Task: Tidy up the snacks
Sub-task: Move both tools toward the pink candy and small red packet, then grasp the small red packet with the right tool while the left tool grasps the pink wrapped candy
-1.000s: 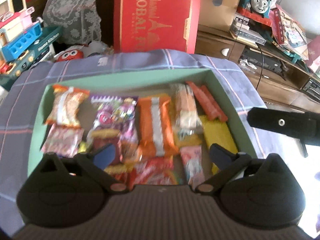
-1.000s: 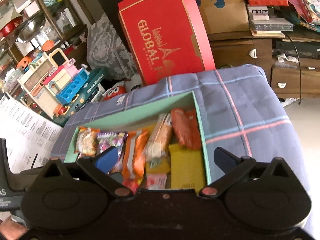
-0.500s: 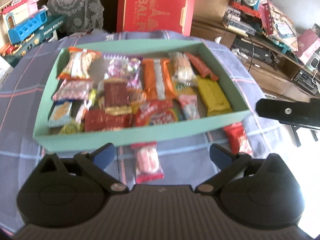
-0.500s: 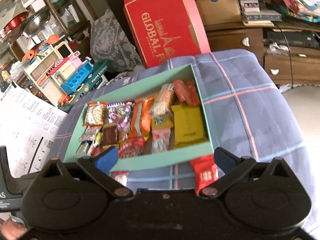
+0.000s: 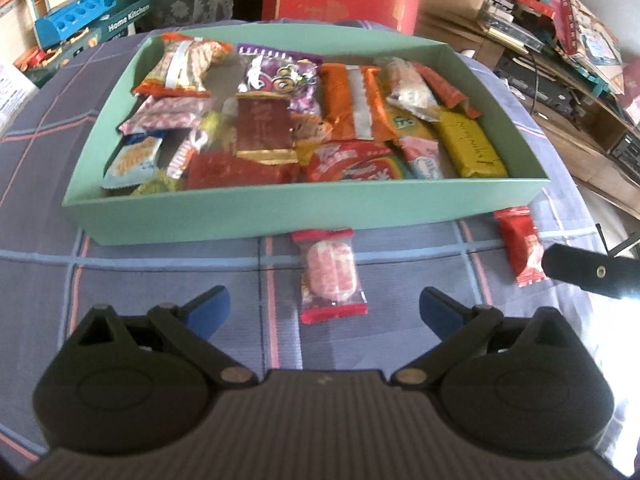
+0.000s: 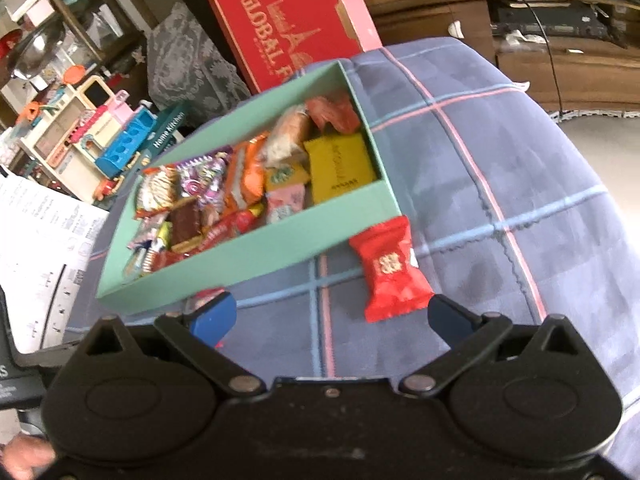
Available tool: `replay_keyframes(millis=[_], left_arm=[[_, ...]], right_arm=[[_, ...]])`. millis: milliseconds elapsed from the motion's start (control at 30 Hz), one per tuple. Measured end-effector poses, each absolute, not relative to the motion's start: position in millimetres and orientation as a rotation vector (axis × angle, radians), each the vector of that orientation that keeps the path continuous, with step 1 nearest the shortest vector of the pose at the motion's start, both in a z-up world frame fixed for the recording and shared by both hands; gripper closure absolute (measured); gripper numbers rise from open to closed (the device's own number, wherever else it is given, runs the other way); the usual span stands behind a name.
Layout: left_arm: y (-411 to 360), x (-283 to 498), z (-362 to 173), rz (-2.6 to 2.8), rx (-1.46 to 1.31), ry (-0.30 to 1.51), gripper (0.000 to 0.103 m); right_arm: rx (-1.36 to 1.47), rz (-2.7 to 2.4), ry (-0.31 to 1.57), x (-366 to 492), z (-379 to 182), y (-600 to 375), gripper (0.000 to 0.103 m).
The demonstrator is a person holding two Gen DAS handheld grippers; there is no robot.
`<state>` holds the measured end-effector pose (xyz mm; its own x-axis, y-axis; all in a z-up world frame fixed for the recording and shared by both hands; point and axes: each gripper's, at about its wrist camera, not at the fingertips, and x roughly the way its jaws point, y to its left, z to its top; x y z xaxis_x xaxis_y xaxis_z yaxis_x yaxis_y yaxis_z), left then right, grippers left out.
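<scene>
Ahead of left claw (image 5: 322,306): pink candy pack (image 5: 331,274), apart | right claw (image 6: 332,314): red packet (image 6: 390,270) | both spread, empty

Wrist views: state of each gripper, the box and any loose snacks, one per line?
Left gripper: open, empty.
Right gripper: open, empty.
Green box: lidless, packed with snacks.
Pink packet: lying flat on the cloth, outside the box.
Red packet: on the cloth, at the box's corner.

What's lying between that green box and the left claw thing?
In the left wrist view, one pink-and-white snack packet with red ends lies on the plaid cloth, between the green box and the open left gripper; nothing else.
</scene>
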<state>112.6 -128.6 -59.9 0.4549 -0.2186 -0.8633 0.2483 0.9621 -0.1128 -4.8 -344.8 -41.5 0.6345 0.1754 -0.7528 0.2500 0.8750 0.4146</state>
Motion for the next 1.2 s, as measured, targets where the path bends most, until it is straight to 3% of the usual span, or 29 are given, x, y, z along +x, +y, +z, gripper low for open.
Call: replay_keyframes(millis=[200,533,667,867,933,1100,1200], left_arm=[[-127.2,119.7,-68.8,-0.258,0.024,1.056,0.000],[-137.8,127.0,-80.7,-0.263,0.040,1.058,0.001],[-134.2,130.1,-84.6,-0.259,0.030,1.068,0.009],[-129.6,132.9,-83.8,-0.254,0.012,1.063,0.015],[-131.4,132.4,-84.1,-0.252,0.020,1.057,0.018],[-138.1,124.6,-82.7,-0.281,0.048,1.036,0.040],[-140.6,119.4,-82.1,-0.297,0.071,1.022,0.055]], right_arm=[[0.472,-0.097,0.897,-0.3,-50.9,-348.7,0.000],[0.399,-0.093,0.890,19.0,-60.3,-353.2,0.013],[0.370,-0.079,0.901,31.8,-65.1,-350.6,0.016],[0.306,-0.100,0.914,39.0,-76.7,-343.7,0.032],[0.242,-0.104,0.911,39.1,-78.2,-335.3,0.038],[0.213,-0.123,0.881,34.3,-80.3,-329.4,0.062],[0.233,-0.124,0.874,32.5,-81.0,-332.8,0.064]])
